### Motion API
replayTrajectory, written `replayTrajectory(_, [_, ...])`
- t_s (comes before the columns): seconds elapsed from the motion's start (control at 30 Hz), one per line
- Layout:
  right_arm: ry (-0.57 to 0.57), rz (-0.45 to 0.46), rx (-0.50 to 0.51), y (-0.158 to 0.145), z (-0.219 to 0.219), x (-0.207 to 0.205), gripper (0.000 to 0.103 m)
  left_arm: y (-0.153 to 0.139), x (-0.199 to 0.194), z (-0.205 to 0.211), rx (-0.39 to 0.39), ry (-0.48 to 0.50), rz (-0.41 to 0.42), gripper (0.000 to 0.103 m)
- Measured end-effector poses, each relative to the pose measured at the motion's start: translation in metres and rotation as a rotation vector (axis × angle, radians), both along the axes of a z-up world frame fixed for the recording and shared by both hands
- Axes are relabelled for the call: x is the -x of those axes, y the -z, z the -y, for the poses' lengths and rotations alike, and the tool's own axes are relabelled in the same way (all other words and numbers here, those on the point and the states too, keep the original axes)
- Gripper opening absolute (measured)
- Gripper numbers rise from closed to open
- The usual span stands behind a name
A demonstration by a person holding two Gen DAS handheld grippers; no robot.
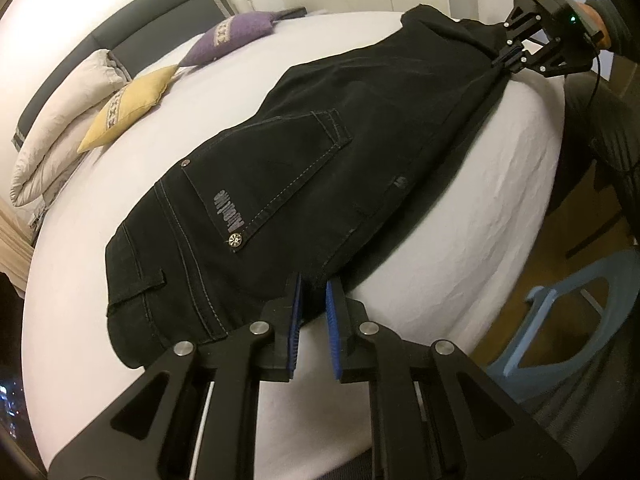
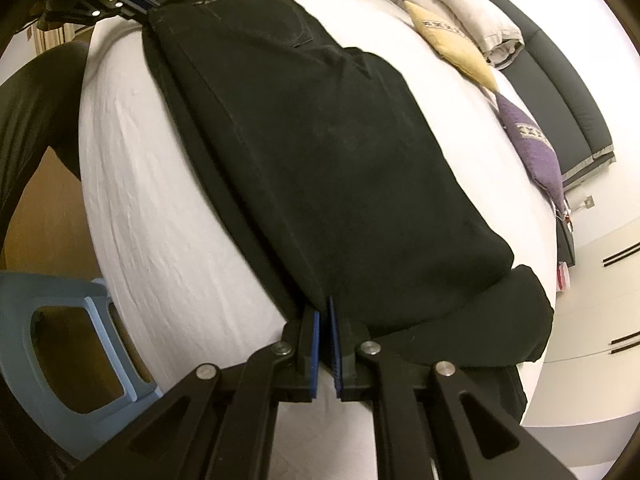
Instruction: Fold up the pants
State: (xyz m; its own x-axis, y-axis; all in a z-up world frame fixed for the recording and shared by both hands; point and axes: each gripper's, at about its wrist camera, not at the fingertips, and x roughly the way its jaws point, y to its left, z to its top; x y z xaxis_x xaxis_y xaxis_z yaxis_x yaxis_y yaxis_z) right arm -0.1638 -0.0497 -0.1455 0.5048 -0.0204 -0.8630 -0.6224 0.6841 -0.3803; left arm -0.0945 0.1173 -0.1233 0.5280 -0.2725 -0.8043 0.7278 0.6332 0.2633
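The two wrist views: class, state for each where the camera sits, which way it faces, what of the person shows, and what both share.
Left wrist: sits on the left claw, which pinches the waist end of the black pants; faces along them to the right claw and a hand.
Right wrist: sits on the right claw at the folded end, faces back to the left claw; a dark sleeve shows.
Shared: pants, white bed, yellow cushion, purple cushion, blue stool.

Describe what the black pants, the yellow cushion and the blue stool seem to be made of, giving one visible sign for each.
Pants: likely denim, matte black; pale contrast stitching, metal rivets and a patch pocket.
Yellow cushion: soft woven fabric, probably; it sags and has a patterned band.
Blue stool: looks like moulded plastic; smooth, even colour and rounded cut-outs.
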Motion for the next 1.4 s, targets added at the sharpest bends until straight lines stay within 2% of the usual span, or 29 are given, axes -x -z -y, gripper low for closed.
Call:
replayTrajectory(0.1, [0.014,0.015,-0.015,-0.001,0.002,0.003,0.01,-0.012,-0.001,-0.006,0.038,0.018,-0.094,0.011])
replayTrajectory(0.17, [0.027,0.02,-0.034,-0.003,0.005,0.004,0.012,-0.021,0.001,-0.01,0.038,0.019,-0.123,0.011])
replayTrajectory(0.23, [0.043,0.009,-0.061,-0.007,0.008,0.007,0.016,-0.035,0.0,-0.009,0.065,0.004,-0.111,0.011])
replayTrajectory(0.3, [0.052,-0.014,-0.1,-0.013,0.011,0.009,0.029,-0.054,-0.007,0.0,0.134,-0.012,-0.082,0.011])
replayTrajectory(0.4, [0.074,-0.013,-0.164,-0.028,0.014,0.009,0.031,-0.072,-0.028,0.038,0.188,-0.023,-0.024,0.011])
replayTrajectory(0.47, [0.113,0.001,-0.231,-0.042,0.02,0.003,0.031,-0.075,-0.046,0.07,0.233,-0.025,-0.015,0.011])
replayTrajectory(0.57, [0.203,0.035,-0.371,-0.061,0.034,-0.015,0.031,-0.061,-0.076,0.114,0.303,-0.042,-0.085,0.011])
replayTrajectory(0.63, [0.238,0.04,-0.402,-0.059,0.036,-0.025,0.031,-0.04,-0.09,0.139,0.29,-0.058,-0.128,0.011])
replayTrajectory(0.7, [0.245,0.014,-0.395,-0.045,0.033,-0.032,0.031,-0.014,-0.098,0.16,0.256,-0.083,-0.18,0.011])
replayTrajectory(0.77, [0.26,-0.051,-0.343,-0.022,0.03,-0.035,0.031,0.011,-0.094,0.17,0.223,-0.087,-0.235,0.011])
replayTrajectory(0.83, [0.285,-0.089,-0.322,-0.005,0.032,-0.028,0.031,0.022,-0.084,0.172,0.205,-0.087,-0.216,0.011])
replayTrajectory(0.9, [0.313,-0.094,-0.371,-0.007,0.041,-0.018,0.032,0.022,-0.079,0.169,0.234,-0.095,-0.205,0.011])
replayTrajectory(0.97, [0.361,-0.133,-0.403,-0.013,0.054,-0.014,0.032,0.022,-0.079,0.163,0.262,-0.106,-0.216,0.011])
replayTrajectory(1.03, [0.422,-0.113,-0.454,-0.032,0.074,-0.02,0.032,0.021,-0.079,0.163,0.26,-0.104,-0.21,0.011])
replayTrajectory(1.07, [0.468,-0.078,-0.475,-0.045,0.088,-0.028,0.036,0.022,-0.079,0.164,0.256,-0.104,-0.203,0.011])
replayTrajectory(1.1, [0.533,-0.032,-0.48,-0.059,0.102,-0.039,0.05,0.023,-0.08,0.166,0.251,-0.106,-0.198,0.011])
replayTrajectory(1.13, [0.606,0.019,-0.478,-0.073,0.116,-0.051,0.06,0.023,-0.08,0.169,0.245,-0.109,-0.191,0.011])
replayTrajectory(1.17, [0.668,0.058,-0.475,-0.083,0.127,-0.063,0.075,0.023,-0.077,0.171,0.241,-0.112,-0.183,0.011])
replayTrajectory(1.2, [0.721,0.087,-0.47,-0.093,0.136,-0.077,0.08,0.024,-0.077,0.171,0.24,-0.117,-0.179,0.011])
replayTrajectory(1.3, [0.771,0.117,-0.387,-0.106,0.139,-0.115,0.08,0.029,-0.069,0.164,0.255,-0.134,-0.176,0.011])
replayTrajectory(1.4, [0.82,0.084,-0.276,-0.092,0.128,-0.151,0.08,0.032,-0.069,0.164,0.281,-0.155,-0.183,0.011])
